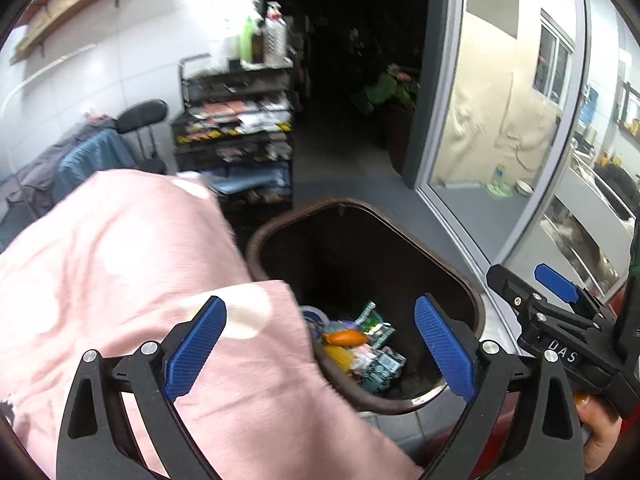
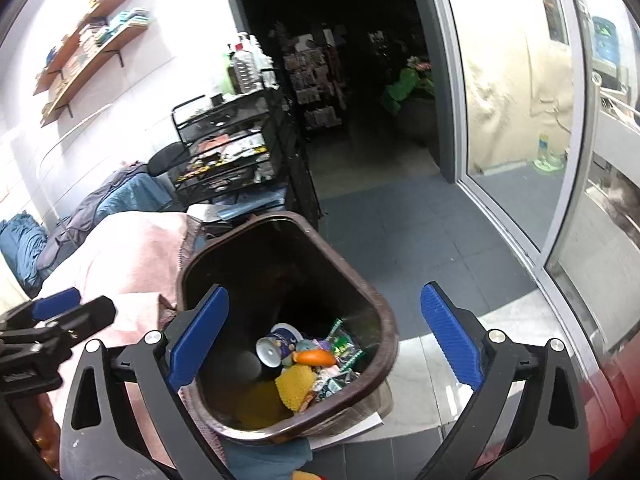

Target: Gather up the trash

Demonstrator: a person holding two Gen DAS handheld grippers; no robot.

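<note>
I had both grippers poised above the brown trash bin (image 2: 384, 320), and neither was carrying anything. The left gripper (image 1: 320, 348) had its blue pads spread wide, one over the pink polka-dot cloth (image 1: 120, 264) beside the bin and the other over the bin's open mouth. The right gripper (image 2: 324, 340) was spread just as wide, straddling the bin's rim with nothing between its fingers. Looking down into the bin from the right wrist view, I could see trash lying at the bottom: a blue and white cup (image 2: 278, 346) on its side, an orange carrot-shaped piece (image 2: 314, 357), a yellow knobbly item (image 2: 295, 387), and some green and white wrappers (image 2: 342, 346). From that I judged a good part of the collecting was done, since several pieces lay inside and both grippers were empty. What I could not tell was how much trash was left, because the views were filled by the bin, the cloth and the grey tiled floor (image 2: 420, 240), and I saw no loose litter on the parts that showed. Under the bin a blue cloth (image 2: 268, 458) and a white sheet (image 2: 360, 428) stuck out, though whether they counted as trash I could not say. Further off stood a black wire cart (image 2: 232, 152) loaded with odds and ends.
</note>
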